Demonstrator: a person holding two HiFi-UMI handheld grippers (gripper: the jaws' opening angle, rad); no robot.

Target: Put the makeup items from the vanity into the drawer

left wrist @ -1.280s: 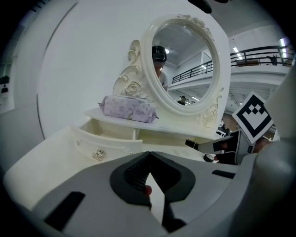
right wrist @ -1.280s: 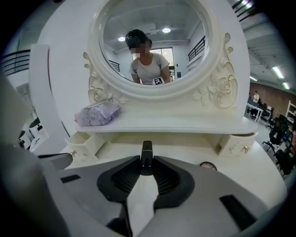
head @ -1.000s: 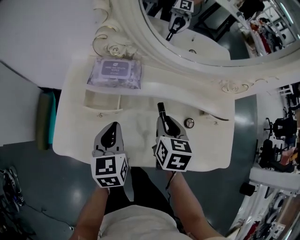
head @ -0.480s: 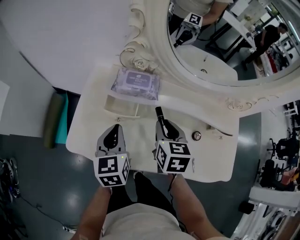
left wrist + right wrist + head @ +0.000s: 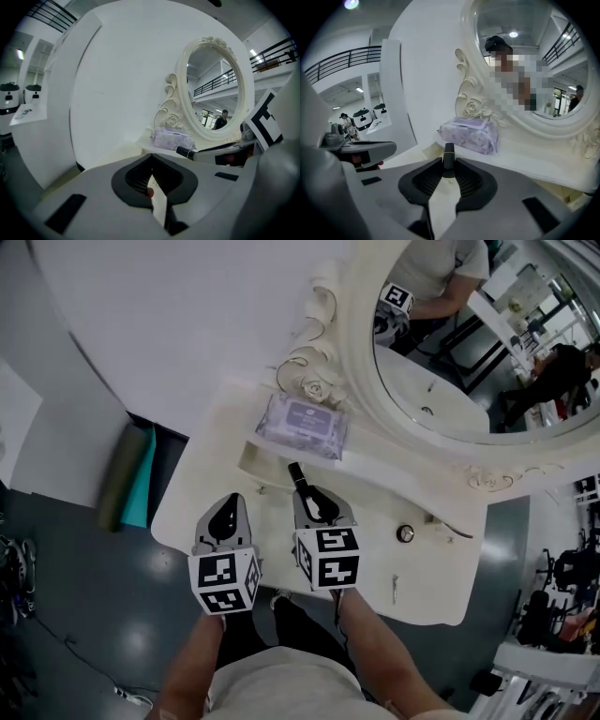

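The right gripper (image 5: pixel 305 493) has its jaws clamped on a black makeup tube (image 5: pixel 297 474), which juts ahead toward a wipes pack (image 5: pixel 302 423). The left gripper (image 5: pixel 228 507) has its jaws together, empty. Under both lies the cream bench (image 5: pixel 422 568), with an oval mirror (image 5: pixel 450 352) beyond and grey floor (image 5: pixel 84 596) to their left.

The left hand-held gripper (image 5: pixel 229 505) and the right hand-held gripper (image 5: pixel 312 500) have light grey shells with black ribbed pads lining the jaws. Each carries a white marker cube (image 5: pixel 223 582) printed with black squares. At 6 o'clock in the head view, the person wears a pale top (image 5: pixel 272 692) and dark trousers (image 5: pixel 286 620).
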